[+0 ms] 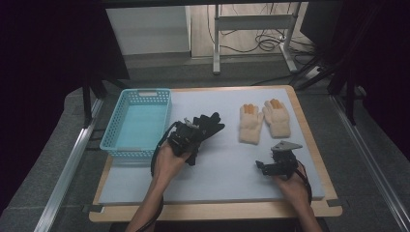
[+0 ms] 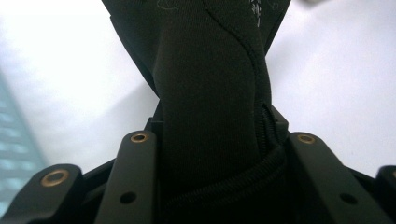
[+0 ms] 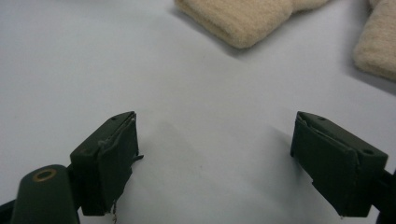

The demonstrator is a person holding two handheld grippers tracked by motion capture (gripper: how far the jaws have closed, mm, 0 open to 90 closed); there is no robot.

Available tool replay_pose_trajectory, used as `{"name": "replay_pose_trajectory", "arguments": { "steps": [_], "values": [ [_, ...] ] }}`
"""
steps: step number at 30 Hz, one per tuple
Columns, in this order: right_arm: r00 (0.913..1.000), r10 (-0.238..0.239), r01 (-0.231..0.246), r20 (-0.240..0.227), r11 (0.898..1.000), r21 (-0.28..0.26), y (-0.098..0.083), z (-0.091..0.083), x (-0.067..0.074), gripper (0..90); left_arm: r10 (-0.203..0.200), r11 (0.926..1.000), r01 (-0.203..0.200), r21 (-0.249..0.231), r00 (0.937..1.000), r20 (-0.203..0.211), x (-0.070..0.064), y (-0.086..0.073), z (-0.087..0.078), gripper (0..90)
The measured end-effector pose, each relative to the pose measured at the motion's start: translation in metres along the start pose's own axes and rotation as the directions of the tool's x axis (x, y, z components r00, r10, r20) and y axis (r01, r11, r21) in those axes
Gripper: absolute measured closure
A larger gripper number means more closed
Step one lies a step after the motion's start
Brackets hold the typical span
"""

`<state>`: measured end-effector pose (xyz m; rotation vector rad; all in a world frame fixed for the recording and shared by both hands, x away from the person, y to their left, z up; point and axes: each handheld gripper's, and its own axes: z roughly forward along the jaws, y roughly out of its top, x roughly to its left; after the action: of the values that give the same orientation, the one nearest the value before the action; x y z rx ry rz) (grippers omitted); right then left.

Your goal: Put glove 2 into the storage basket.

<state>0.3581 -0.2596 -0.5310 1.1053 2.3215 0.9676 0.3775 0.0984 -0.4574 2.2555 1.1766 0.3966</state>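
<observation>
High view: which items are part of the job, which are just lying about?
In the job:
black glove, clamped in left gripper
blue basket, beside it

Lying about:
two beige gloves, untouched
right gripper, open, idle on the mat

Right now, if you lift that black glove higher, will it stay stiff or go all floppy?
Probably floppy: the black glove looks like soft stitched fabric, bunched where the left tongs pinch it. It likely weighs little, since one pinch holds it. It probably won't slip, because the cloth is squeezed tight between the jaws.
</observation>
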Motion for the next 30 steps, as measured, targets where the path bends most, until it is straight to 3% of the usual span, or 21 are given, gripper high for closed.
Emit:
{"name": "replay_pose_trajectory", "arguments": {
  "steps": [3, 12, 19, 29, 30],
  "values": [
    [1.0, 0.001, -0.001, 0.0, 1.0, 0.0, 0.0, 0.0, 0.0, 14.8, -0.01, 0.9999, 0.01, -0.006, 0.9999, -0.013, 0.007, 0.005, -0.008, 60.8],
    [1.0, 0.0, 0.0, 0.0, 1.0, -0.001, 0.0, 0.0, 0.0, 14.7, -0.108, 0.9941, 0.108, -0.012, 0.9911, -0.078, 0.063, 0.009, -0.039, 60.5],
    [1.0, 0.001, -0.001, 0.0, 1.0, -0.001, 0.0, 0.0, 0.0, 14.8, -0.184, 0.9828, 0.185, -0.005, 0.9727, -0.142, 0.111, -0.004, -0.053, 60.1],
    [1.0, 0.0, 0.0, -0.001, 1.0, -0.001, 0.0, 0.0, 0.0, 14.8, -0.277, 0.9546, 0.295, 0.042, 0.9311, -0.237, 0.171, -0.031, -0.056, 59.7],
    [1.0, 0.0, 0.0, -0.001, 1.0, -0.001, 0.0, 0.0, 0.0, 14.8, -0.277, 0.9546, 0.295, 0.042, 0.9311, -0.237, 0.171, -0.031, -0.056, 59.6]
  ]
}}
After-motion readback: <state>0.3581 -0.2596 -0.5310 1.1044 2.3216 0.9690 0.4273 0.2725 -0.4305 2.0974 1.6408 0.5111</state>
